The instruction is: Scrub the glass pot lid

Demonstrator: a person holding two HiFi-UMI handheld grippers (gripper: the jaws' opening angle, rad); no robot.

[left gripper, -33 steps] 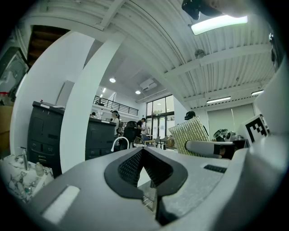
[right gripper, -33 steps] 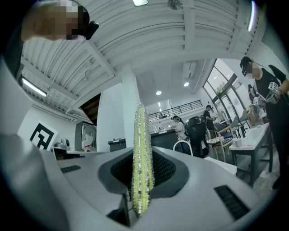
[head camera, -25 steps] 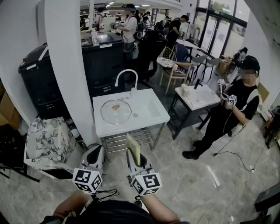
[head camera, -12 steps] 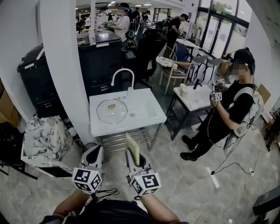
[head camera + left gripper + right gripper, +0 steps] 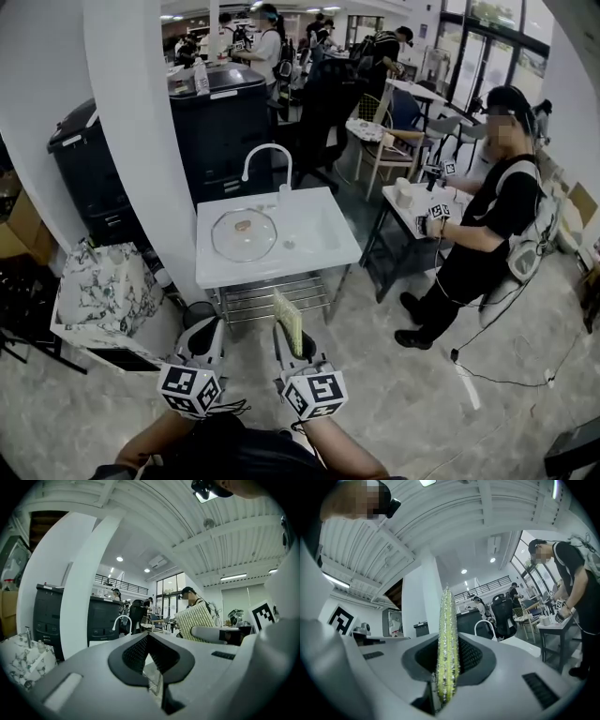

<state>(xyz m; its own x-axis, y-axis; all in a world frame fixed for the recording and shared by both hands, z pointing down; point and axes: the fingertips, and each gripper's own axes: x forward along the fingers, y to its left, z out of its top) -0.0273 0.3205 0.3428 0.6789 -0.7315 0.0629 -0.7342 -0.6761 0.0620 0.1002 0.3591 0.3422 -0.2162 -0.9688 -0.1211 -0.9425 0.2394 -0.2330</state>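
The right tool (image 5: 292, 334) clamps a thin, nubbly yellow-green scouring pad (image 5: 447, 639). The left tool (image 5: 148, 643) is pinched together, empty. A round clear glass pot lid (image 5: 244, 235) lies flat near the white worktop's (image 5: 274, 268) left edge.

- The glass pot lid (image 5: 245, 234) is showing clear, with a brownish knob at its centre.
- The table (image 5: 319, 255) and the tap (image 5: 267, 157) are showing white.
- The scouring pad (image 5: 446, 634) is showing yellow-green with a glittering silver weave.
- The left gripper (image 5: 148, 641) and the right gripper (image 5: 446, 667) are showing light grey shells; their jaws are carrying black, fine-grid pads.
- The marker cubes (image 5: 188, 388) are displaying black-and-white square patterns.
- The bag (image 5: 105, 291) is showing a white-and-green marbled print.
- The floor (image 5: 422, 403) is showing grey marbling.
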